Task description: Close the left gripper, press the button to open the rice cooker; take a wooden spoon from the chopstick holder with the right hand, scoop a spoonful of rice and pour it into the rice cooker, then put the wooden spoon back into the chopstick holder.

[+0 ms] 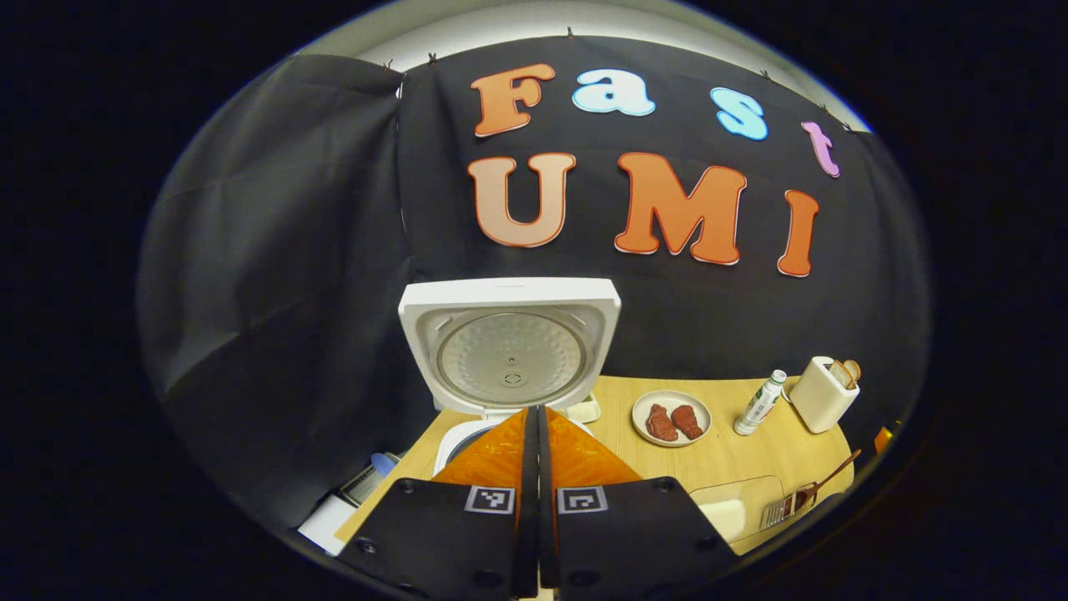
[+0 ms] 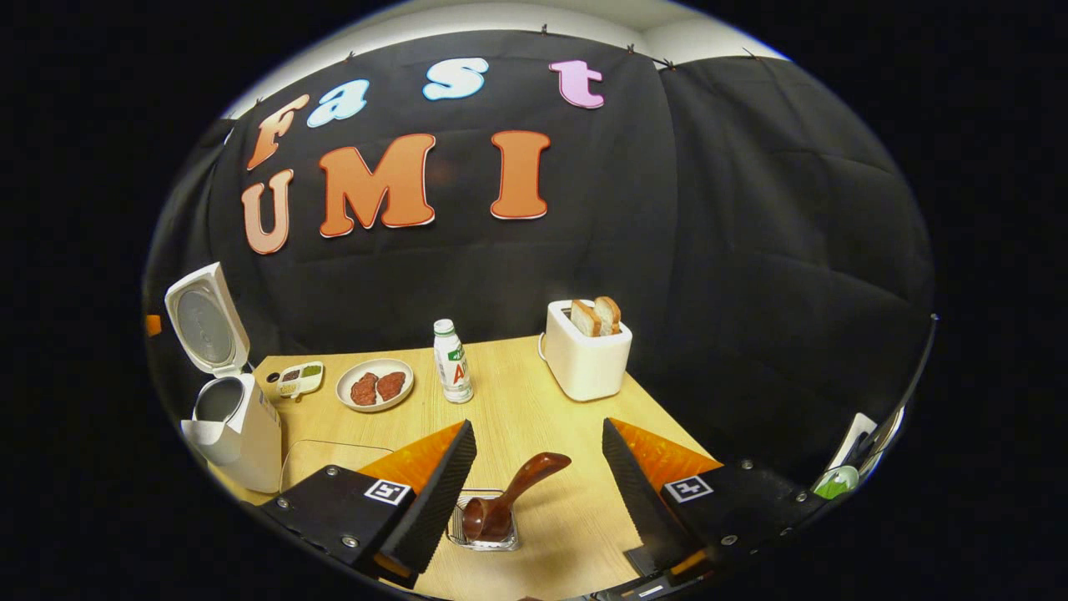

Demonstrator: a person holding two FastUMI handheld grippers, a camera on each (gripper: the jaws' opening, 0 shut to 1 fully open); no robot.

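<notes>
two grippers: left gripper (image 1: 534,417) clenched on nothing, fingers pressed flat together; right gripper (image 2: 538,451) released, jaws spread wide.
rice cooker (image 1: 510,351): dead ahead of the left gripper, lid swung up and standing open, so button step judged done; in the right gripper view well off to the far left (image 2: 229,417), pot mouth bare.
wooden spoon (image 2: 511,492): just ahead of and between the right gripper's spread fingers, bowl end down in the chopstick holder (image 2: 488,527), handle leaning up and away to the right.
long axis: tilted, neither upright nor flat; jaws straddle the handle line but touch nothing yet.
nearer hand: right, by far; from the left gripper the spoon sits far off to the lower right (image 1: 822,484).
next move, judged: ease forward, pinch the handle, lift clear of the holder.
rice container (image 2: 321,459): clear tub to the left, between spoon and cooker.
in the way: bottle (image 2: 452,361), plate (image 2: 375,384), toaster (image 2: 586,349) farther out on the tabletop (image 2: 534,401), off the path.
</notes>
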